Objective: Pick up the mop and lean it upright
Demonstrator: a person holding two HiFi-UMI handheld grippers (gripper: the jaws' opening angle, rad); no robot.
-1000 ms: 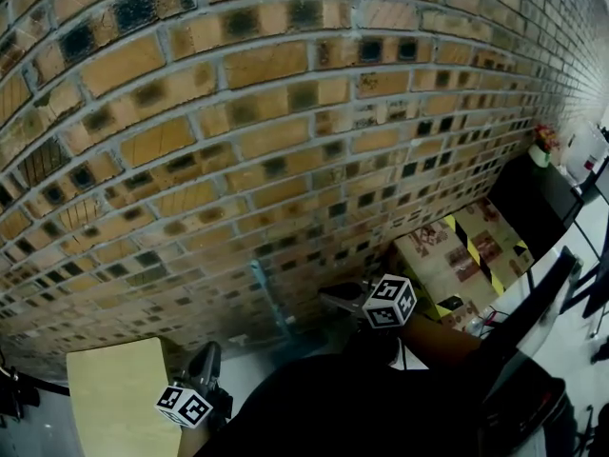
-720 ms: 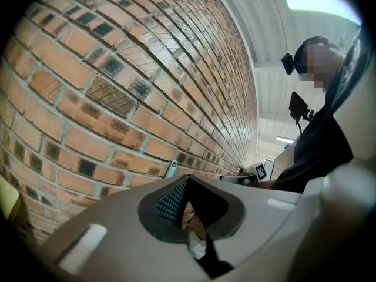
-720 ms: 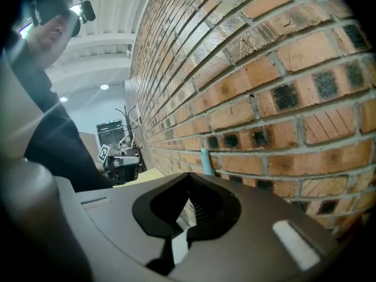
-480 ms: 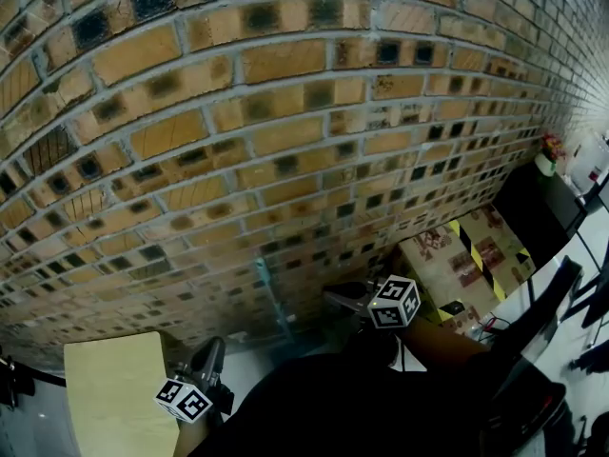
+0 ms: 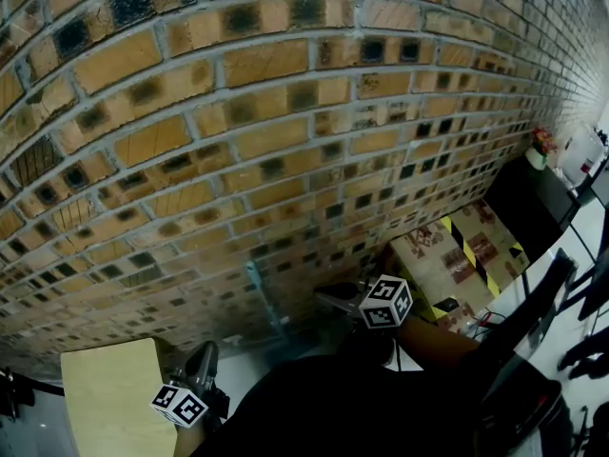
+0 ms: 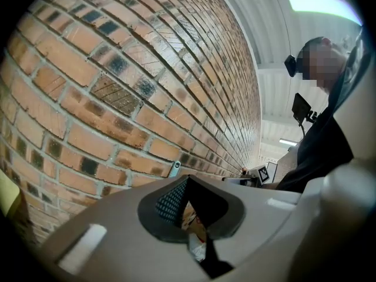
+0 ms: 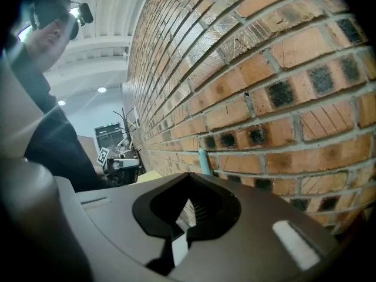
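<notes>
Our left gripper (image 6: 187, 182) and right gripper (image 7: 189, 201) each have their jaws pressed together on nothing. Ahead of them, between the 2, the mop handle (image 5: 262, 298) stands with its long axis near upright against the brick wall (image 5: 285, 112). The right gripper looks nearer to it, though the steep head view leaves that uncertain.

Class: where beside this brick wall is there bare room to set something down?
The tan board top beside the left gripper is bare. Right of the mop handle it is crowded: right gripper, taped cardboard boxes.
</notes>
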